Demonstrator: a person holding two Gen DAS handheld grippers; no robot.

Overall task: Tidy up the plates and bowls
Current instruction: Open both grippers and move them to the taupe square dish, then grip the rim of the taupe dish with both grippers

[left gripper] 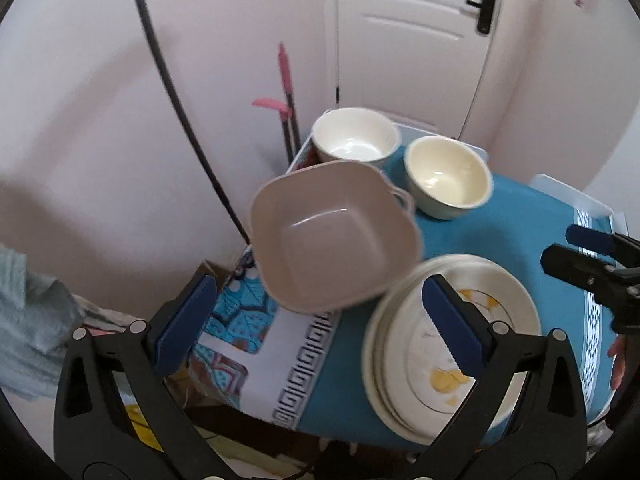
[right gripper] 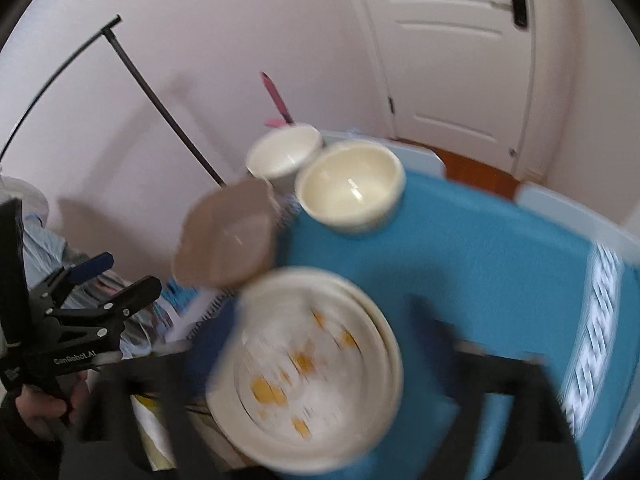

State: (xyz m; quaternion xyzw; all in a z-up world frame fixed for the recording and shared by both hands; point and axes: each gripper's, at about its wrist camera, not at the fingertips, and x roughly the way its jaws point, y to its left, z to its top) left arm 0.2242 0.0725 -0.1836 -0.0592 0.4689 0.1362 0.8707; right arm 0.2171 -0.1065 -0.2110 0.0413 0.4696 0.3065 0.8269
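A square pinkish-beige bowl [left gripper: 332, 236] sits on the table's left side, also in the right wrist view [right gripper: 228, 236]. A stack of white plates with yellow leaf print [left gripper: 452, 340] lies at the front, also in the right wrist view [right gripper: 312, 364]. Two round cream bowls stand at the back: one [left gripper: 354, 138] at the far corner and one [left gripper: 448, 178] to its right. My left gripper [left gripper: 316, 320] is open and empty, just in front of the square bowl. My right gripper [right gripper: 328, 344] is blurred, with its fingers spread on either side of the plate stack.
A blue tablecloth [left gripper: 520, 224] with a patterned border covers the small table. A pink-handled tool [left gripper: 286, 92] leans in the corner by a white door [left gripper: 412, 40]. A dark pole [left gripper: 176, 92] stands to the left. Cloth lies at the far left [left gripper: 28, 320].
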